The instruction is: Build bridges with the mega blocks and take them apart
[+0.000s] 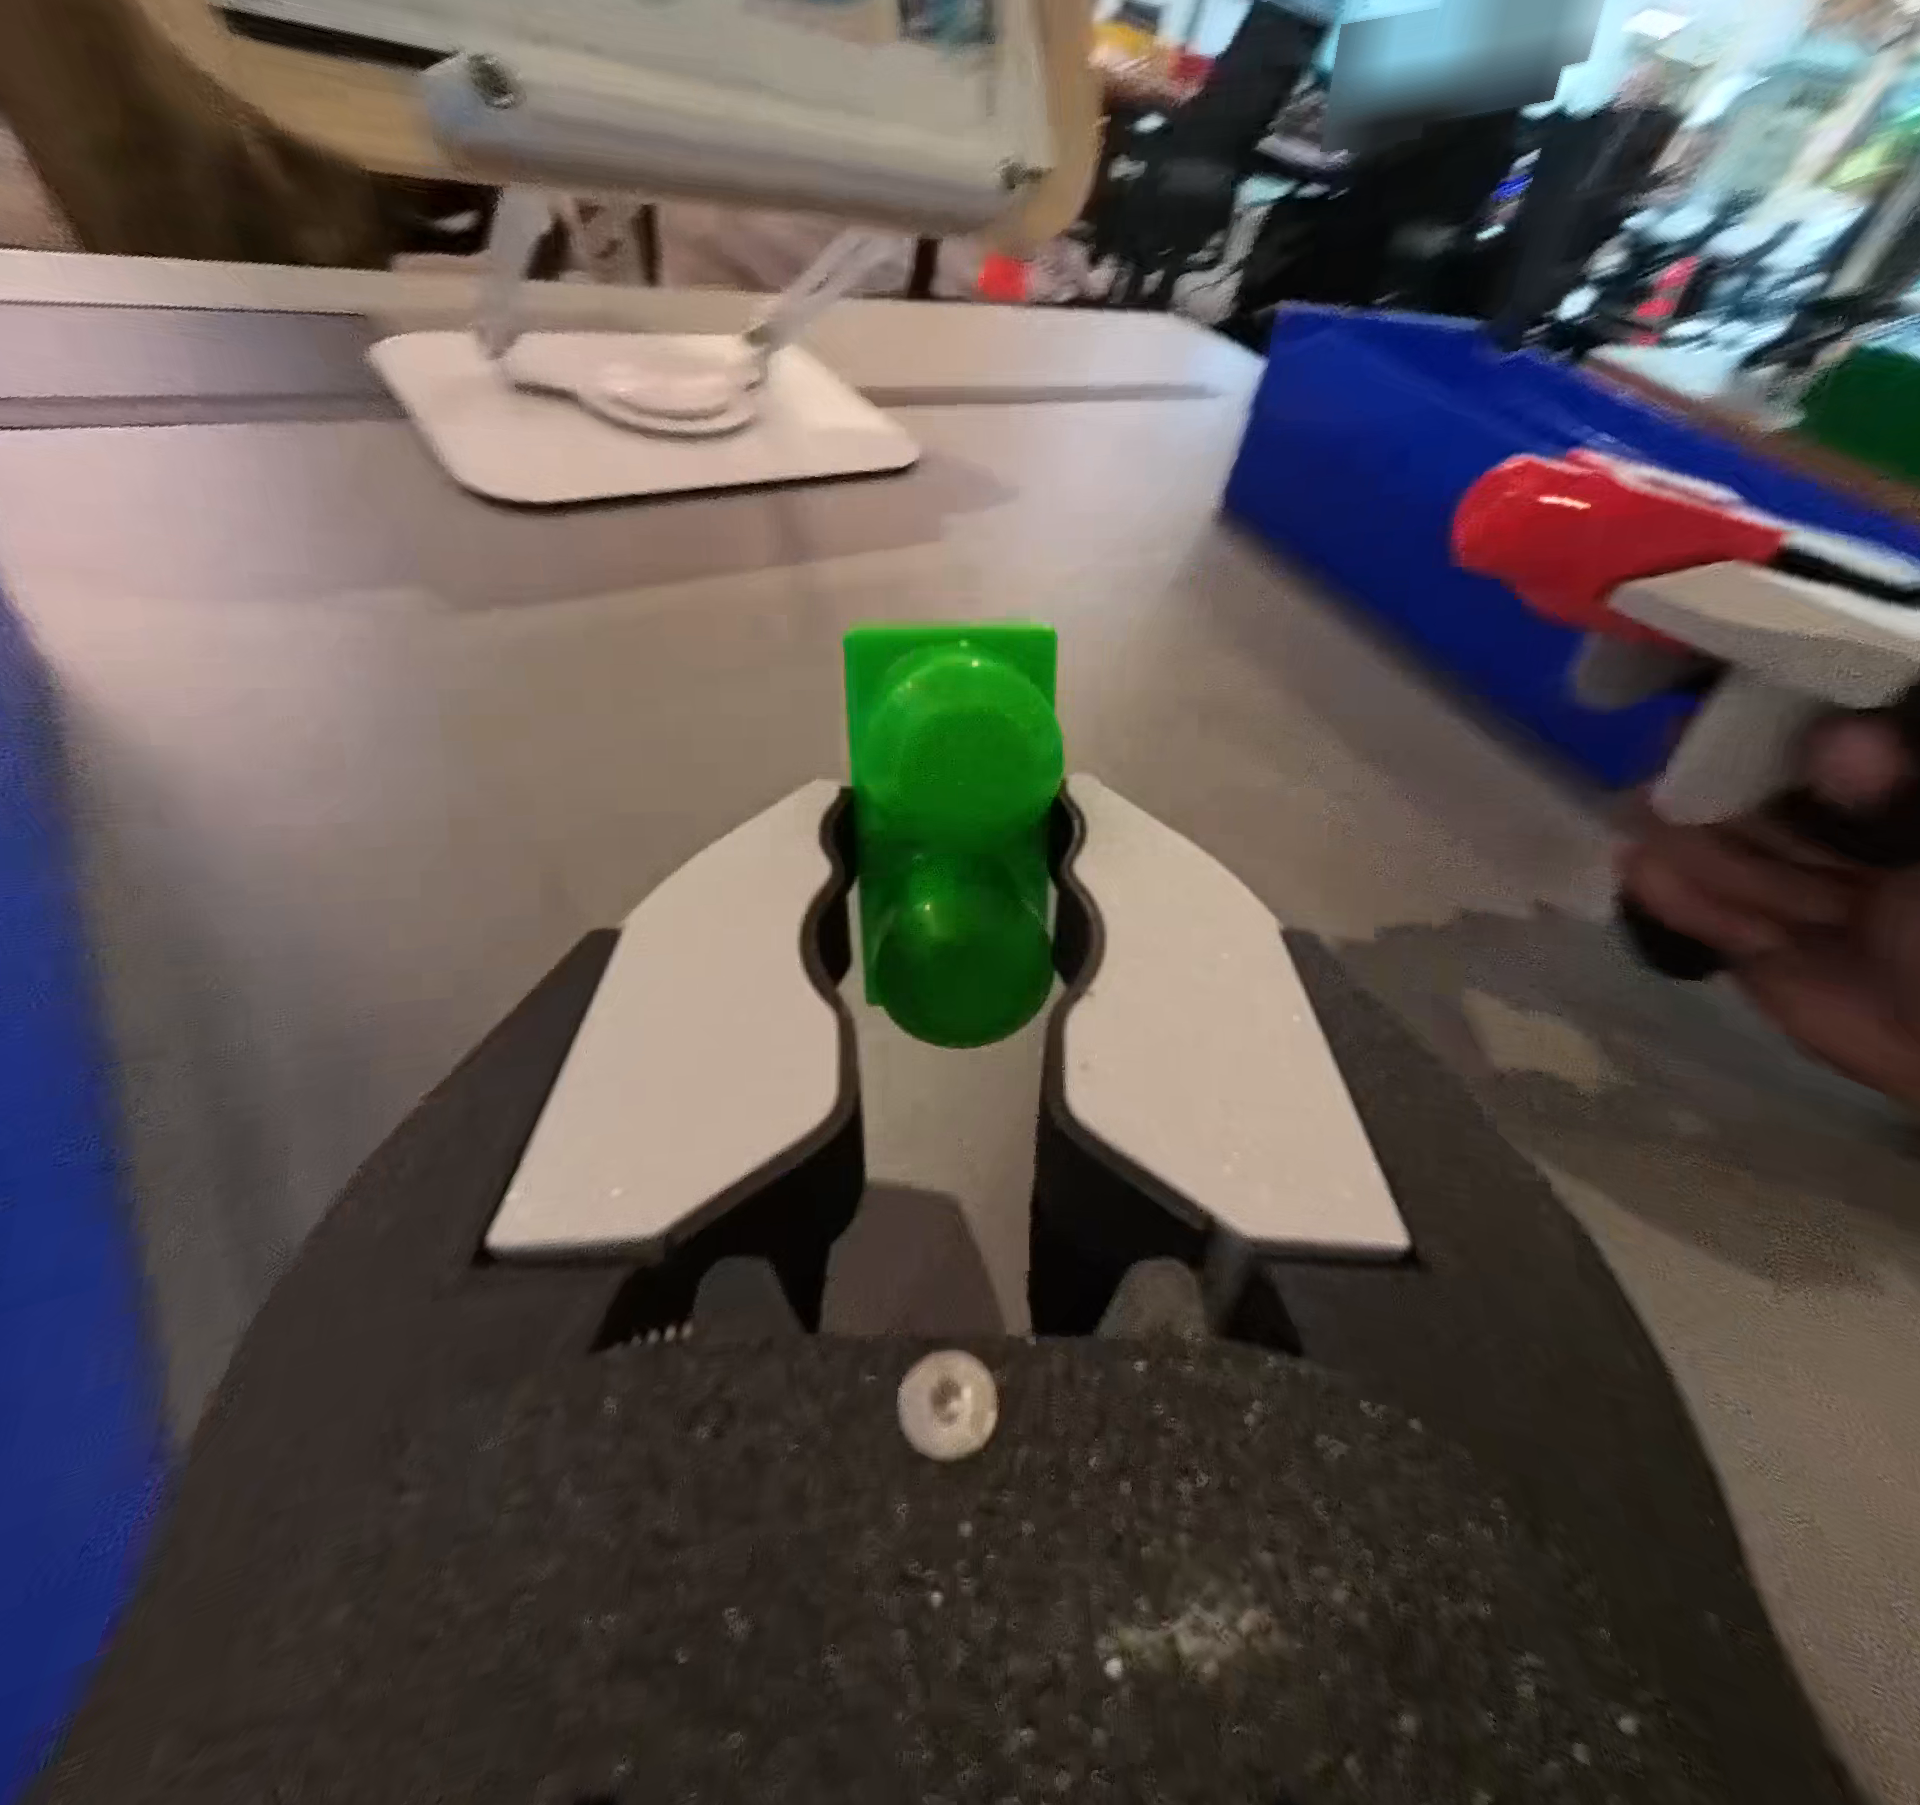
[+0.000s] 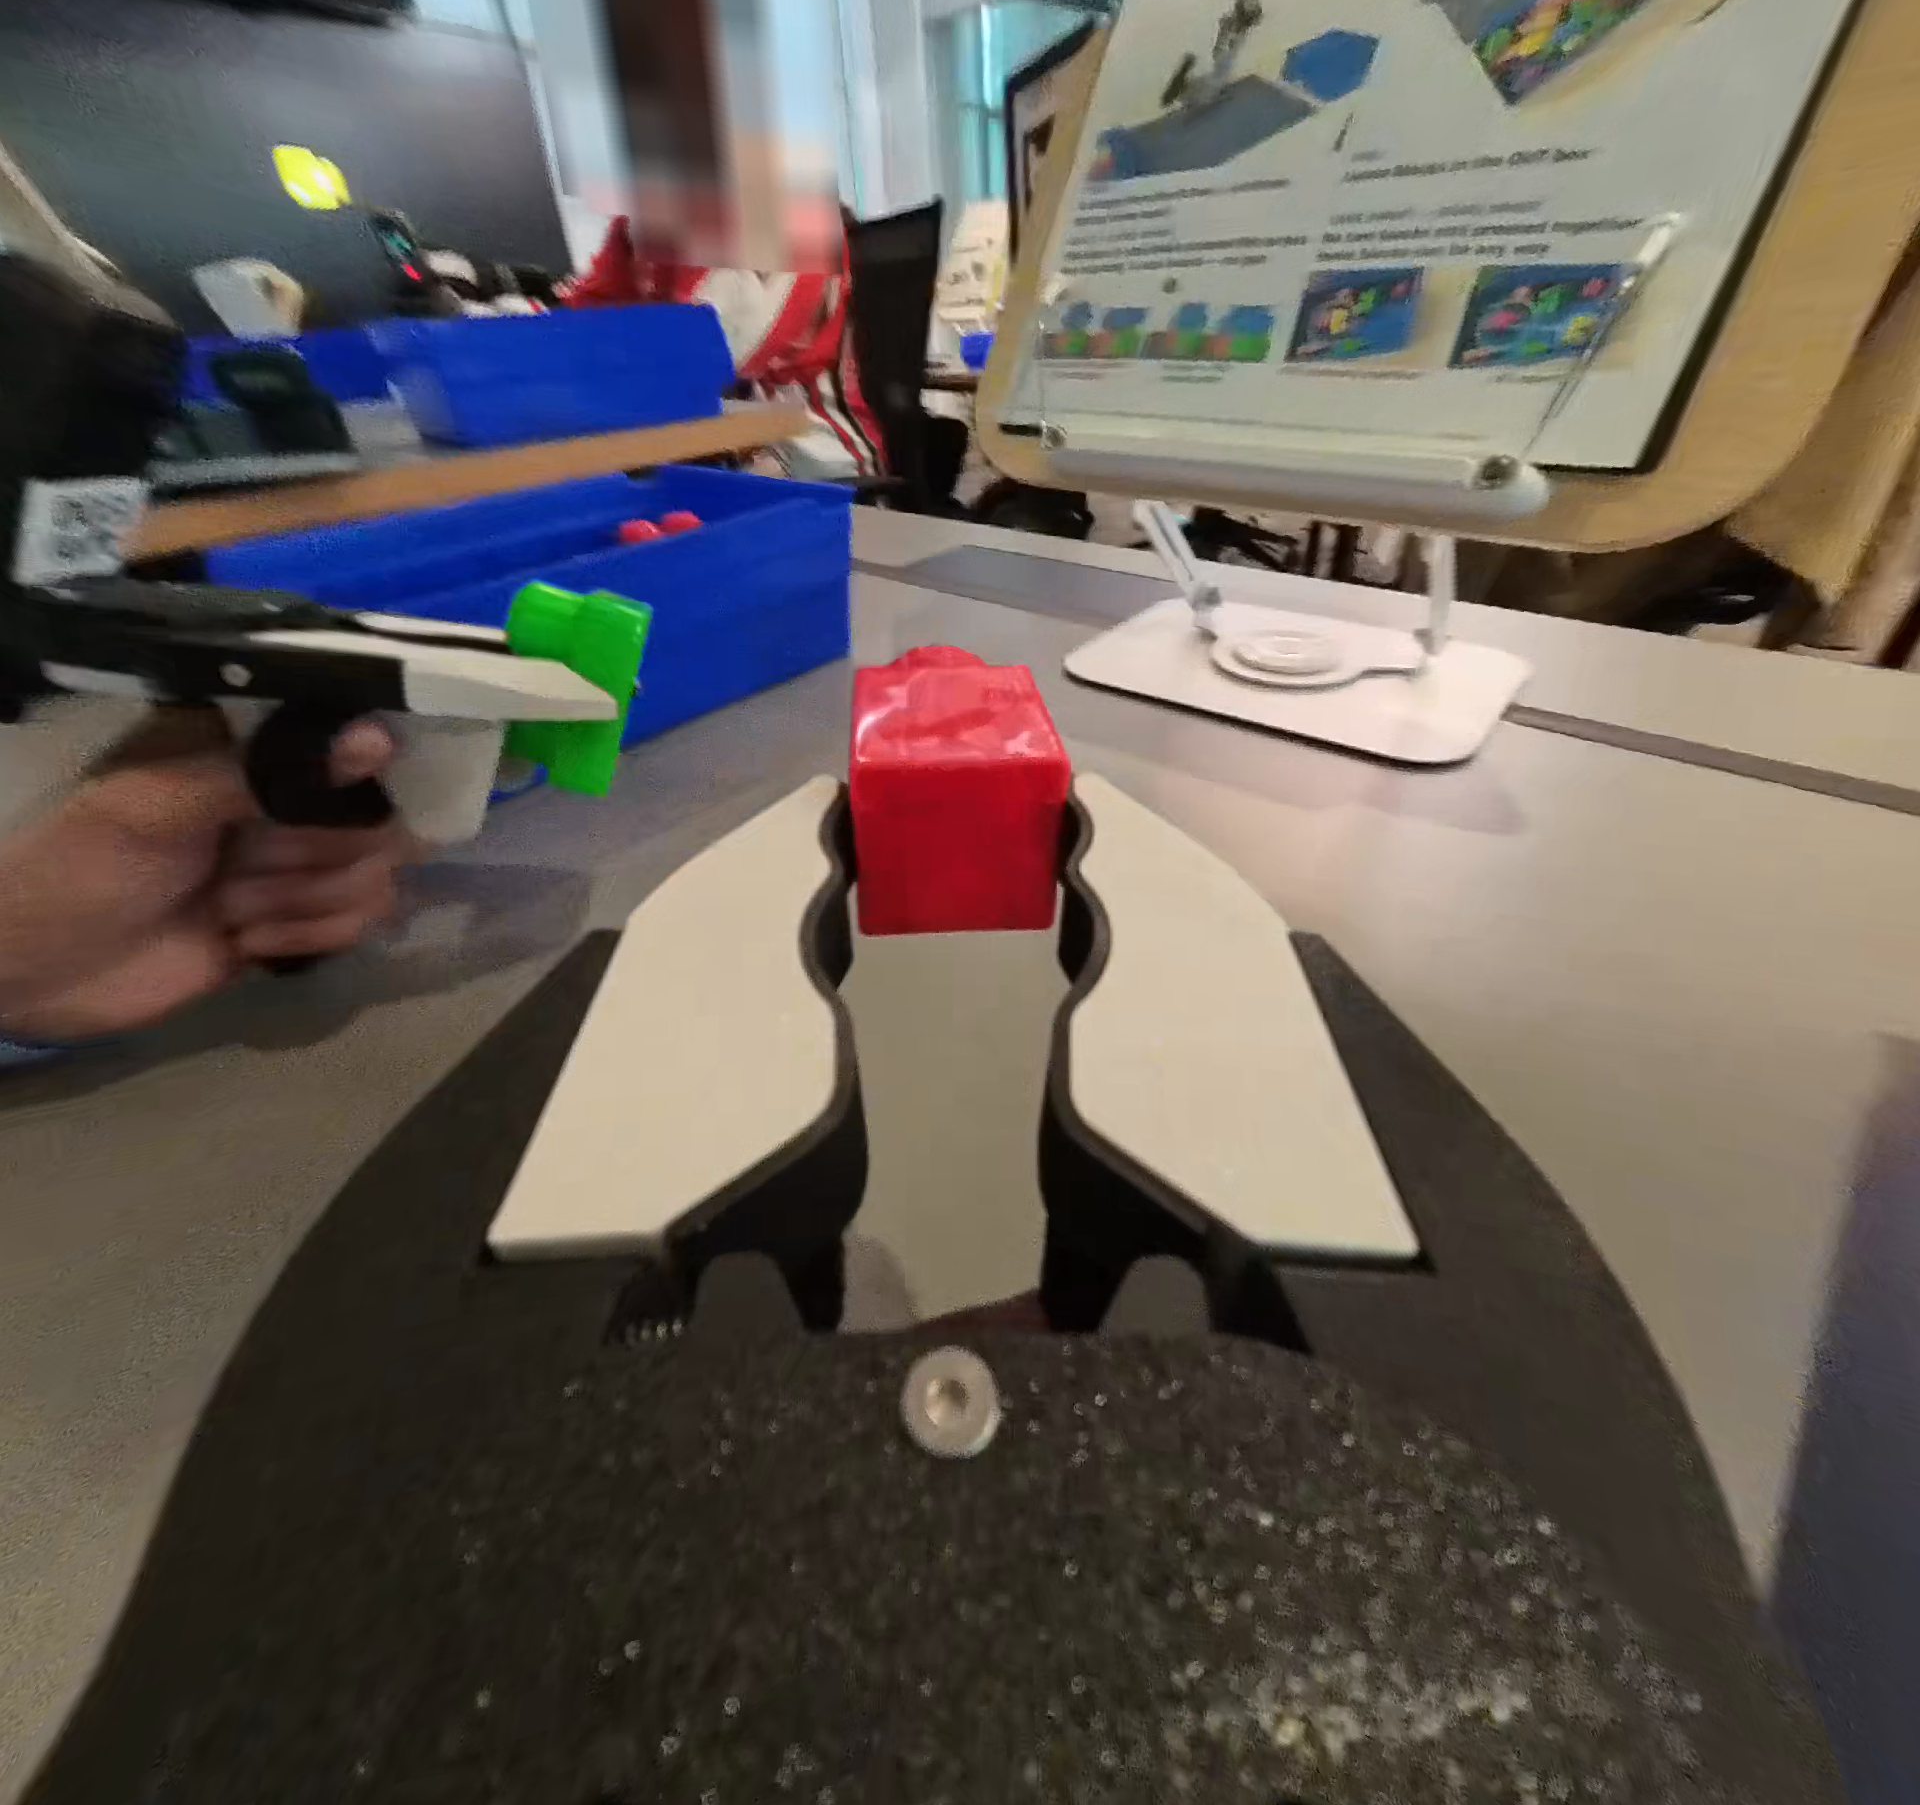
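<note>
My left gripper (image 1: 954,820) is shut on a green mega block (image 1: 951,779) with two studs facing the camera, held above the grey table. It also shows in the right wrist view (image 2: 597,690), at the left, with the green block (image 2: 577,685) in its tips. My right gripper (image 2: 958,820) is shut on a red mega block (image 2: 956,805), stud up, held above the table. In the left wrist view the right gripper (image 1: 1527,534) shows at the right edge with the red block (image 1: 1590,529) in its tips.
A blue bin (image 2: 665,592) with red blocks inside stands at the left of the table; another blue bin (image 1: 1455,508) is at the right. A white stand (image 2: 1299,675) holding an instruction sheet (image 2: 1403,166) sits at the table's back. A hand (image 2: 135,882) holds the left gripper.
</note>
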